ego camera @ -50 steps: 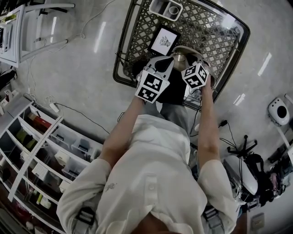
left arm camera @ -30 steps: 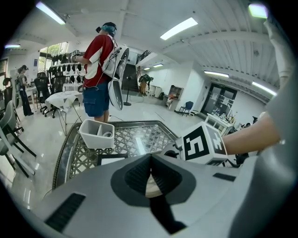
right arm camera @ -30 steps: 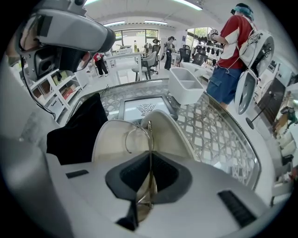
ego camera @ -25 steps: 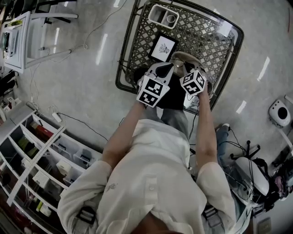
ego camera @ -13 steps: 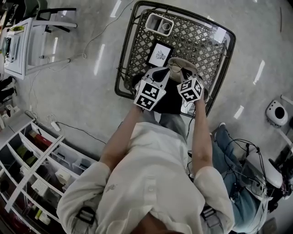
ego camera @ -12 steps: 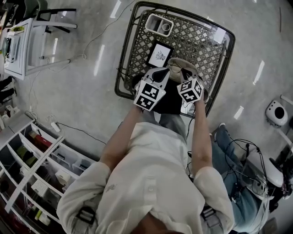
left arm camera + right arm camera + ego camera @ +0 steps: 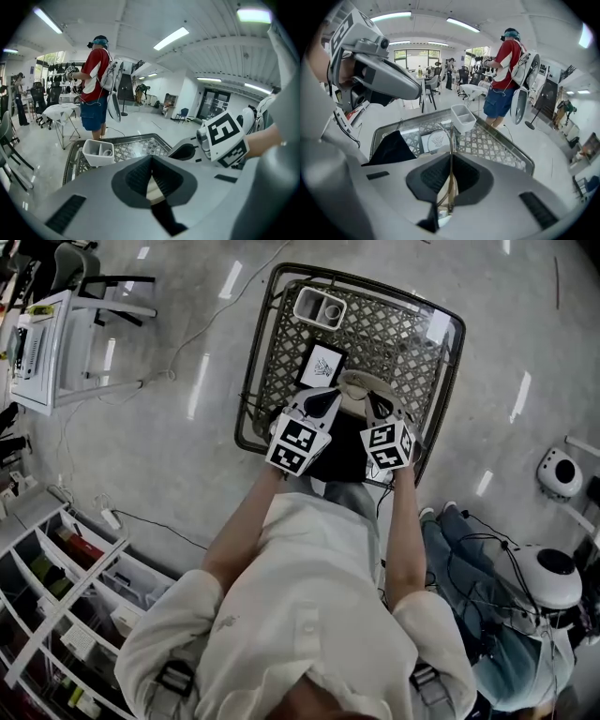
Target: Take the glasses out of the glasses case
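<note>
A beige glasses case [image 7: 356, 386] lies on the lattice table [image 7: 258, 343], partly hidden under both grippers. My left gripper [image 7: 322, 401] is shut, and a cream strip of the case [image 7: 152, 190] shows between its pads. My right gripper [image 7: 376, 407] is shut on the thin wire-framed glasses [image 7: 450, 133], which stick up out of its jaws with one lens showing. In the right gripper view the left gripper [image 7: 382, 70] hangs close by at the upper left. The right gripper's marker cube [image 7: 225, 138] shows in the left gripper view.
A white two-part tray [image 7: 321, 307] stands at the table's far end, with a black-and-white card [image 7: 320, 365] nearer. A black cloth [image 7: 339, 444] lies below the case. A person in a red shirt [image 7: 96, 84] stands beyond the table. Shelves [image 7: 56, 596] fill the lower left.
Both grippers have stayed close together at the case, and their marker cubes have turned slightly. The head view has drifted, so the table now sits higher in the frame.
</note>
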Demonstrator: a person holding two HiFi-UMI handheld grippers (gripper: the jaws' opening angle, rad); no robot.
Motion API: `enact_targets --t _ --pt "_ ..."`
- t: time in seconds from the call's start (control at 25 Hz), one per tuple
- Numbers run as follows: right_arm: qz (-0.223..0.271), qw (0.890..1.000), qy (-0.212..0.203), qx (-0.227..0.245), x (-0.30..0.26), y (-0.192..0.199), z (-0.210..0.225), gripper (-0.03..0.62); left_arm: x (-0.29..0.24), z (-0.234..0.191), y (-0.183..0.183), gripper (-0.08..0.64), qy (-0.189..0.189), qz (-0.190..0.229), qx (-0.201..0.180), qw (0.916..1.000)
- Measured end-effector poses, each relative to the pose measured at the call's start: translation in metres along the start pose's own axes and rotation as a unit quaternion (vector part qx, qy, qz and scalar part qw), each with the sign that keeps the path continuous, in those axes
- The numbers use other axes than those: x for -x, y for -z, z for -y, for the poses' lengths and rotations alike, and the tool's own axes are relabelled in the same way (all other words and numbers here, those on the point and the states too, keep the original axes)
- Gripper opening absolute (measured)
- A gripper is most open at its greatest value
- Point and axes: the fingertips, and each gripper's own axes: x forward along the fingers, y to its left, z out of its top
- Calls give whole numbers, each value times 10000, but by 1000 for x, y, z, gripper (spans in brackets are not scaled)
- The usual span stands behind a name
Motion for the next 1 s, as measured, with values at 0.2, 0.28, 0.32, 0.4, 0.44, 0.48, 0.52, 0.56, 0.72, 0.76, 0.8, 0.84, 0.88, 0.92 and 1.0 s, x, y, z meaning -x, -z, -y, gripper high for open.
enact_targets --t 0.2,0.28,0.32,0.4,0.44,0.48,0.52,0.56,0.72,0.76,0.8,0.84,0.88,0.92,1.0 --pt "323 9992 238 -67 29 -27 8 18 10 1 -15 14 38 159 -5 9999" --pt "462 9983 342 -101 43 -38 12 18 16 2 -25 14 67 243 -21 9997" --pt "536 9977 397 -118 49 -44 14 18 18 3 -30 14 82 290 -33 9995" --pt "689 9962 511 -148 60 -55 19 19 23 3 -40 14 106 401 -84 9991" --pt "771 9953 569 -157 67 -61 21 18 26 4 -45 14 121 452 -110 9988" --pt "854 9942 626 -164 74 -67 22 18 29 6 -49 14 138 494 -129 9986" --pt "927 9932 681 -174 81 -72 23 18 32 8 -54 14 155 527 -146 9984" --pt "982 9923 730 -194 88 -77 24 18 36 9 -58 14 174 550 -165 9982" --pt "1237 9878 909 -271 113 -96 28 18 45 15 -76 14 247 701 -275 9969" --pt "1316 9864 947 -278 120 -101 29 19 48 16 -80 14 263 736 -302 9965" --pt "1384 9851 981 -294 127 -105 28 19 51 18 -84 14 281 771 -330 9961" --pt "1446 9838 1013 -316 133 -108 28 20 55 20 -89 14 298 807 -358 9956" --pt "1509 9824 1045 -333 139 -112 28 20 58 22 -93 14 313 844 -387 9952" --pt "1574 9811 1075 -344 144 -116 28 20 61 23 -97 14 325 880 -416 9947" --pt "1700 9783 1125 -363 156 -124 28 19 68 26 -104 14 344 954 -472 9937"
